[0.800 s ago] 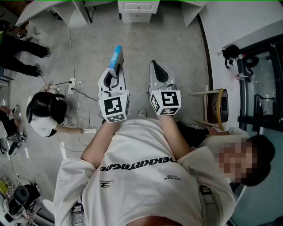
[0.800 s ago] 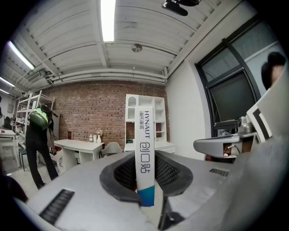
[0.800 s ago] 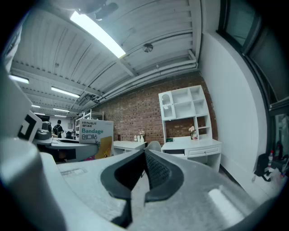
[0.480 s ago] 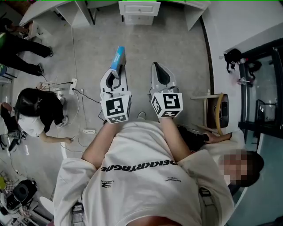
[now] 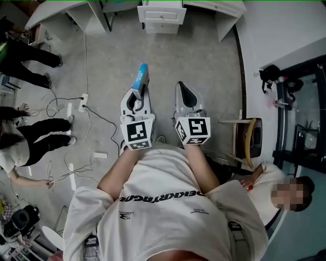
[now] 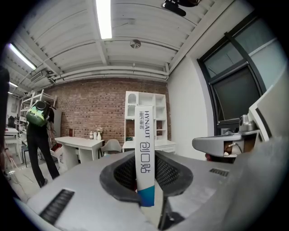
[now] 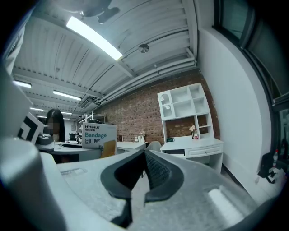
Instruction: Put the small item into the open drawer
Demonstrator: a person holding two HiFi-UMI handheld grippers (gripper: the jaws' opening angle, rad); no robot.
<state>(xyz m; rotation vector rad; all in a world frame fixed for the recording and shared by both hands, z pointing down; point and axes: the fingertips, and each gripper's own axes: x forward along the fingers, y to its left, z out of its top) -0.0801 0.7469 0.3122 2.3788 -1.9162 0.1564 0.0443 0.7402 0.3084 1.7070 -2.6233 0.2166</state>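
Bystander, far left: the person in a white top and black trousers [image 5: 23, 140] was crouched over the floor leads a moment ago. Now stands nearer the frame's left edge.
Drawer cabinet, top centre: the white painted drawer cabinet [image 5: 162, 12] sits lower in the head view than before, with more of its front showing. Cannot tell whether a drawer stands open.
Grip: same as in the earlier frames, box in the same pose.
Floor: grey concrete floor [image 5: 107, 56], matt and mottled. Thin black and white cables [image 5: 94, 109] loop across it, with a white power strip [image 5: 83, 97] among them.
Left gripper [image 5: 138, 93] [image 6: 146, 180]: pale grey moulded plastic with black ribbed pads. Jaws clenched on the box's lower end.
Small item: slim white-and-blue cardboard bandage box [image 5: 140, 75] [image 6: 145, 144] [image 7: 97, 134]. Flat, rectangular, smooth printed card, with a blue band at the gripped end. It sticks out forward from the jaws, in the air over the floor, well short of the drawer cabinet.
Right gripper [image 5: 184, 93] [image 7: 143, 173]: same grey plastic and ribbed pads. Jaws pressed together with nothing between them. It is beside the left gripper, not touching it.
Backdrop: rough red brick wall [image 6: 86, 108]. A white open shelf unit [image 7: 187, 106] stands over a white counter [image 7: 194, 146].
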